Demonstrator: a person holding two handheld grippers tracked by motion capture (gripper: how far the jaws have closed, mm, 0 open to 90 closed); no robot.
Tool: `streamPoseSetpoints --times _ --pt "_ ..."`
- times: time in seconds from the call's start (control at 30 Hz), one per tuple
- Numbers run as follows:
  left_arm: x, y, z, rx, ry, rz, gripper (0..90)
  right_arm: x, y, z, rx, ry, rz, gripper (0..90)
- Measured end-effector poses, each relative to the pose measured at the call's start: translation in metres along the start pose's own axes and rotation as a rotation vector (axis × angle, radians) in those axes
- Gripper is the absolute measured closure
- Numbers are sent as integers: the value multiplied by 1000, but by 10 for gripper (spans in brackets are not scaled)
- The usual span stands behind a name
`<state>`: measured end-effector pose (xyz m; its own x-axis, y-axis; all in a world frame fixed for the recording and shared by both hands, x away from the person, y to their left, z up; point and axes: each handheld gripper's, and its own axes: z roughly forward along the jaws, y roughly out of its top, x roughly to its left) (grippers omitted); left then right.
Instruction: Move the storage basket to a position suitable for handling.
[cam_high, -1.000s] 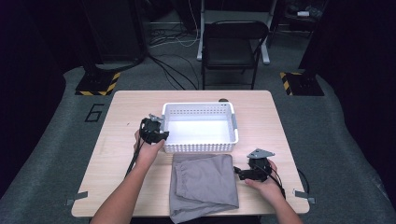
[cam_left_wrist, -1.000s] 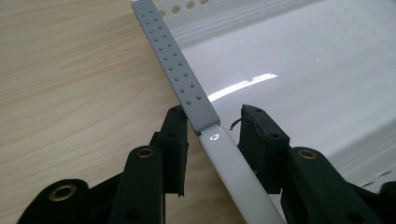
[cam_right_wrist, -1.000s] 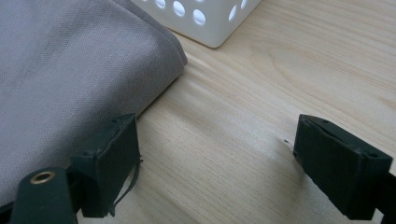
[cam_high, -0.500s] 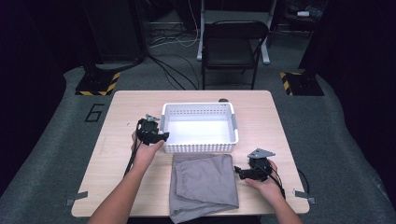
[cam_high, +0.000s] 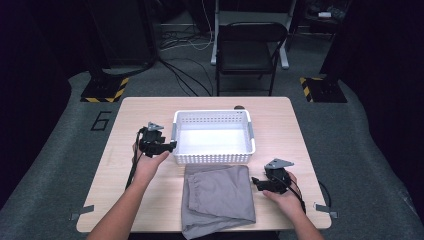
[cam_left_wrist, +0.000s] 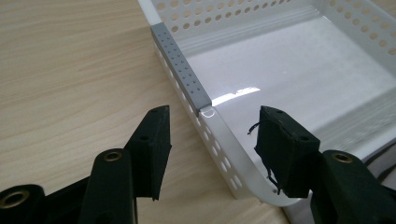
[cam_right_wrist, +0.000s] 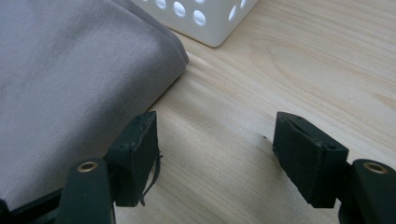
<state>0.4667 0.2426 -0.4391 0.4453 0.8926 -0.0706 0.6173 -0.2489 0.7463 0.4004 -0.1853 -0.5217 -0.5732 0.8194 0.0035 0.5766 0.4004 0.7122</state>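
Nearest the person, the folded grey cloth lies flat on the table, its near edge hanging slightly over the front. The right claw sits low at the cloth's right edge, jaws apart with nothing between them but bare wood; they have just been closing. In the right gripper view one jaw rests against the fabric's fold while the other stands well clear. My worry is that if it shuts here it will pinch air or snag only the top layer, and the fold will open when lifted.

Farther back, the left claw straddles the white basket at its left rim, jaws apart and not pressing, having just been opening. A careless pull could catch the rim and drag the basket over the cloth.
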Motion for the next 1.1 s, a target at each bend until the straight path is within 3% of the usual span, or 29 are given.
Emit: streamPoseSetpoints --times 0.07,0.1,0.23,0.37,0.4,0.67,0.8,0.87,1.03,1.1 --pt "-1 0 -3 0 -12 -1 437 0 2 -2 20 -1 -1 342" --pt "-3 -1 -3 -20 -12 -26 435 0 2 -2 21 -2 -7 354" --pt "-6 -3 -8 -20 -30 -17 433 3 4 -4 31 -25 -7 377" --pt "-5 -6 -14 -5 -48 -9 433 4 6 -5 44 -15 -5 410" --pt "-5 -6 -16 -6 -50 -15 435 5 7 -8 60 -14 22 432" --pt "-5 -13 -30 -22 -73 -24 437 4 11 -22 14 -8 20 471" --pt "-5 -18 -36 -23 -58 -18 437 6 12 -26 -5 -8 24 471" --pt "-4 -21 -40 -21 -66 -19 434 6 13 -28 -3 -15 -8 469" --pt "-6 -30 -47 -53 -70 -35 422 8 14 -32 -10 -11 -8 456" --pt "-7 -34 -50 -57 -61 -19 397 11 14 -31 -23 -8 10 448"
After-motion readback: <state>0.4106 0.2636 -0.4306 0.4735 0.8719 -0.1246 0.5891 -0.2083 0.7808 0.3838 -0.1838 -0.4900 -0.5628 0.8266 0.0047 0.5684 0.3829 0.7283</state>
